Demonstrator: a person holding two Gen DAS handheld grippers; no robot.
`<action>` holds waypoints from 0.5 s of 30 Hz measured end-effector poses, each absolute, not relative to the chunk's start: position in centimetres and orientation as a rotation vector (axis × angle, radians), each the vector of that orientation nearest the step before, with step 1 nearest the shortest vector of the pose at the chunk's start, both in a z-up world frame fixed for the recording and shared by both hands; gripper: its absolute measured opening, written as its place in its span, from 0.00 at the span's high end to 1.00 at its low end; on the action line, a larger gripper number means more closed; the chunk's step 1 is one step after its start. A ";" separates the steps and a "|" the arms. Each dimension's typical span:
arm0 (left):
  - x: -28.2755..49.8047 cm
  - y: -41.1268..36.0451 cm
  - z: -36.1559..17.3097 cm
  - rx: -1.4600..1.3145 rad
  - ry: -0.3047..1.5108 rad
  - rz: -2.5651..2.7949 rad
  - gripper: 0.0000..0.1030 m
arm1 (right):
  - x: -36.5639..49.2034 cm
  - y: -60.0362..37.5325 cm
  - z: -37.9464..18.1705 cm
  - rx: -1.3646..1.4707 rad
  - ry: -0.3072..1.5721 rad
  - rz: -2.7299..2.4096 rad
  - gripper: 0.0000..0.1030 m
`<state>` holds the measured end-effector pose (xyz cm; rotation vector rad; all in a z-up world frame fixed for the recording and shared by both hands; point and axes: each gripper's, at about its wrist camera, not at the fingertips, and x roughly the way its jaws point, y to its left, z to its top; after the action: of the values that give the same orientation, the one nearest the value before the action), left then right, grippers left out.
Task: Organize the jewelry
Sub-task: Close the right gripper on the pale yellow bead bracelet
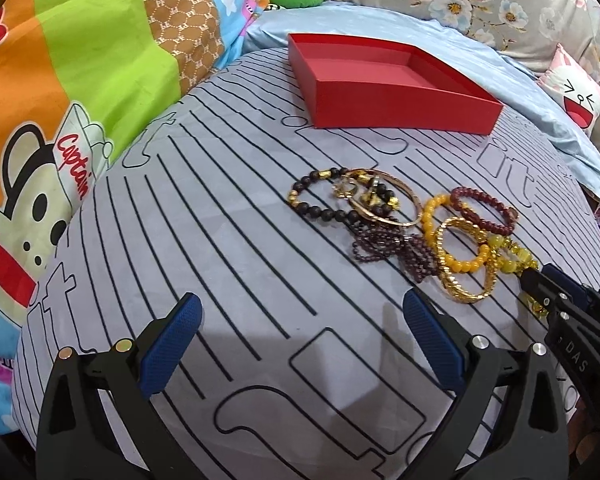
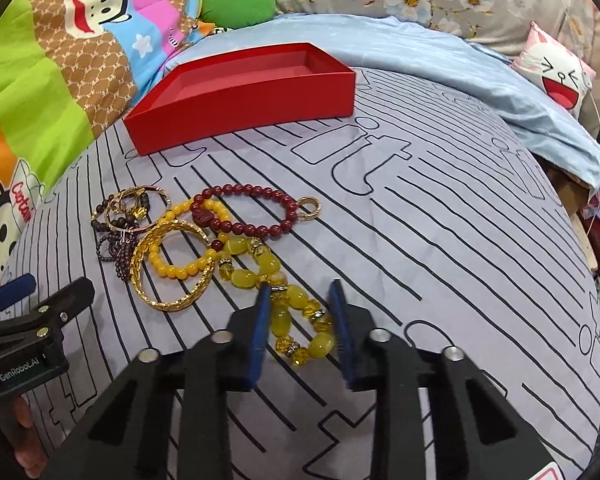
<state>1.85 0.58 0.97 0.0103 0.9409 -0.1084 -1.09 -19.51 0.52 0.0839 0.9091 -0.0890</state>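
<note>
A yellow glass-bead bracelet (image 2: 288, 300) lies on the striped grey bedspread at the near end of a jewelry pile. My right gripper (image 2: 300, 286) has its blue pads against the bracelet's two sides, shut on it; from the left wrist view it (image 1: 534, 280) sits at the pile's right edge. Beside the bracelet lie a gold bangle (image 2: 172, 302), an orange bead bracelet (image 2: 180, 270), a dark red bead bracelet (image 2: 252, 192) and a black bead bracelet (image 1: 312, 204). A shallow red box (image 1: 400, 112) stands empty beyond the pile. My left gripper (image 1: 302, 300) hangs open over bare bedspread, short of the pile.
A bright cartoon quilt (image 1: 80, 80) is heaped along the left. A light blue sheet (image 2: 460, 80), a green cushion (image 2: 236, 4) and a pink-and-white cat pillow (image 2: 556, 76) lie behind the box. The bed drops off at the right.
</note>
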 end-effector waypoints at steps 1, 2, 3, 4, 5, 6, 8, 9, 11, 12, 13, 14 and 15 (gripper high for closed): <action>1.8 0.3 1.0 0.012 0.941 -0.114 0.07 | -1.2 -19.7 0.6 0.091 0.912 -0.089 0.83; 1.7 0.0 1.1 0.014 0.944 -0.118 0.07 | -1.3 -19.9 0.6 0.101 0.915 -0.090 0.84; 1.7 -0.2 1.1 0.014 0.947 -0.122 0.07 | -1.4 -20.1 0.7 0.109 0.918 -0.089 0.85; 1.7 -0.5 1.1 0.011 0.952 -0.128 0.07 | -1.6 -20.2 0.8 0.115 0.919 -0.089 0.87; 1.6 -0.8 1.1 0.003 0.961 -0.139 0.07 | -1.7 -20.2 0.9 0.119 0.921 -0.088 0.90; 1.6 -1.1 1.1 -0.002 0.966 -0.147 0.07 | -1.9 -20.3 1.1 0.125 0.923 -0.086 0.90; 1.5 -1.8 1.1 -0.018 0.984 -0.170 0.07 | -2.3 -20.5 1.4 0.133 0.926 -0.085 0.91; 1.5 -2.2 1.1 -0.023 0.990 -0.183 0.07 | -2.4 -20.5 1.5 0.134 0.930 -0.083 0.91; 1.4 -3.1 1.2 -0.021 0.994 -0.210 0.07 | -2.6 -20.7 1.6 0.136 0.935 -0.082 0.91; 1.5 -3.4 1.2 -0.014 0.993 -0.215 0.07 | -2.7 -20.8 1.6 0.142 0.938 -0.081 0.91; 1.5 -3.8 1.2 -0.005 0.992 -0.222 0.08 | -2.7 -20.9 1.7 0.145 0.940 -0.080 0.91; 1.6 -4.2 1.2 0.001 0.992 -0.230 0.09 | -2.7 -20.9 1.7 0.147 0.942 -0.080 0.91; 1.7 -4.6 1.1 0.010 0.997 -0.234 0.12 | -2.8 -21.0 1.7 0.152 0.944 -0.079 0.91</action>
<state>1.68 -4.65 1.08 0.0103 0.9966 -0.2339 -2.75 -21.01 1.69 0.1517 0.9438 -0.0790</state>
